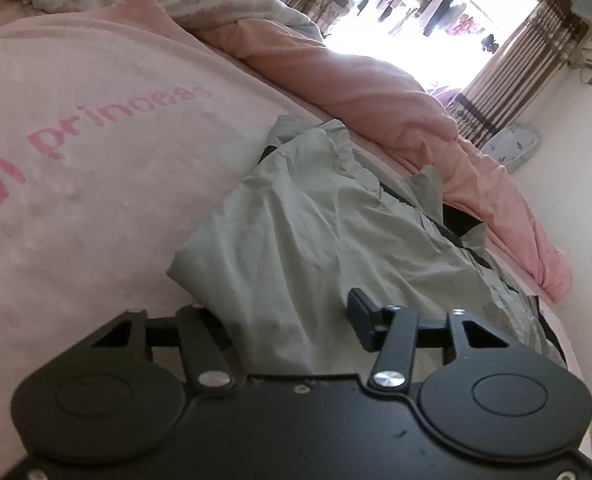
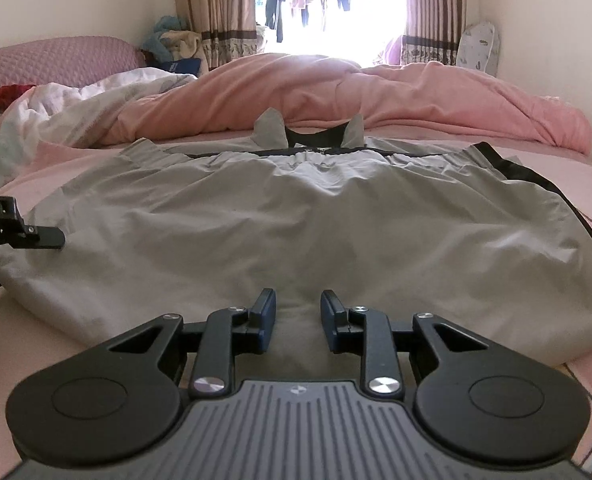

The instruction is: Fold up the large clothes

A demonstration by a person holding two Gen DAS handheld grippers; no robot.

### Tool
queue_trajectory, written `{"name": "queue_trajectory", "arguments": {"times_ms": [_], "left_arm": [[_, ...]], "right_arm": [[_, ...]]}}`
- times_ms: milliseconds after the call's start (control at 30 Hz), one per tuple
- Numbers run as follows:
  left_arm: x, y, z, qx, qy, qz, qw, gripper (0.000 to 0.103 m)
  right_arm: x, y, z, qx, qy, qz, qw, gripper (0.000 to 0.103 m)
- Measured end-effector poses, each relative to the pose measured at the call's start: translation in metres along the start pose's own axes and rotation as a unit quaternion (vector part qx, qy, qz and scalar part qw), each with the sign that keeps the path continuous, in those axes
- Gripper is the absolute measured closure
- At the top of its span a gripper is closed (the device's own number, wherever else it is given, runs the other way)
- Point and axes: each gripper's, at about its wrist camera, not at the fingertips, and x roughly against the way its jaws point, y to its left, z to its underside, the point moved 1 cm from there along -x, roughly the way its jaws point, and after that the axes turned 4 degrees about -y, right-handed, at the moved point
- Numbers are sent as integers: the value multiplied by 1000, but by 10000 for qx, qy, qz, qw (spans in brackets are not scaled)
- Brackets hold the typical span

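Note:
A large pale grey-green garment [image 2: 296, 216] with black trim lies spread on the pink bed sheet [image 2: 555, 156], partly folded over itself. My right gripper [image 2: 297, 314] is open, its fingers resting over the garment's near edge, empty. My left gripper [image 1: 288, 312] is open and wide; the garment's near corner [image 1: 296, 240] lies between its fingers, the left finger partly under the cloth. One left finger [image 2: 44, 236] shows in the right wrist view at the garment's left edge.
A bunched pink quilt [image 2: 335, 92] and a white blanket [image 2: 76, 108] lie behind the garment. A pink pillow [image 2: 56, 56] sits far left. Curtains [image 2: 431, 8] and a bright window stand beyond. A wall [image 1: 575, 208] runs along the bed's far side.

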Motion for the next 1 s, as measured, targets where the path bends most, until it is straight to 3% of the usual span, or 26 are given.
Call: {"name": "queue_trajectory", "arguments": {"times_ms": [67, 200, 367, 433, 567, 667, 733, 833, 867, 933, 1000], "left_arm": [[-2, -1, -1, -4, 37, -62, 10000, 65], [-4, -3, -3, 18, 77, -188, 9998, 71], [3, -21, -10, -181, -63, -266, 9995, 87], [10, -35, -17, -239, -193, -98, 9995, 94], [21, -68, -27, -255, -313, 411, 9983, 95], [24, -107, -26, -313, -369, 999, 9938, 96], [24, -142, -21, -382, -372, 1469, 9877, 97], [27, -201, -3, -583, -370, 2544, 9646, 100], [25, -221, 7, -728, -360, 2724, 9588, 100], [4, -261, 37, -1115, 33, 3098, 9442, 101], [-34, -285, 76, -1162, 769, 3189, 9375, 101]], "right_arm": [[-1, -2, 0, -21, 5, -37, 10000, 70], [-2, -5, -1, -60, 20, -114, 9999, 69], [3, -14, -7, -241, 126, -302, 9992, 69], [12, -26, -12, -461, 189, -308, 9983, 69], [31, -61, -14, -865, 212, -128, 9959, 69], [44, -94, -9, -1149, 182, 120, 9931, 69], [54, -116, -6, -1297, 134, 333, 9909, 69], [69, -147, 0, -1513, 59, 686, 9861, 69], [74, -156, 2, -1583, 48, 793, 9842, 69], [82, -171, 8, -1707, 45, 1022, 9800, 69], [87, -182, 15, -1762, 83, 1167, 9774, 69]]}}
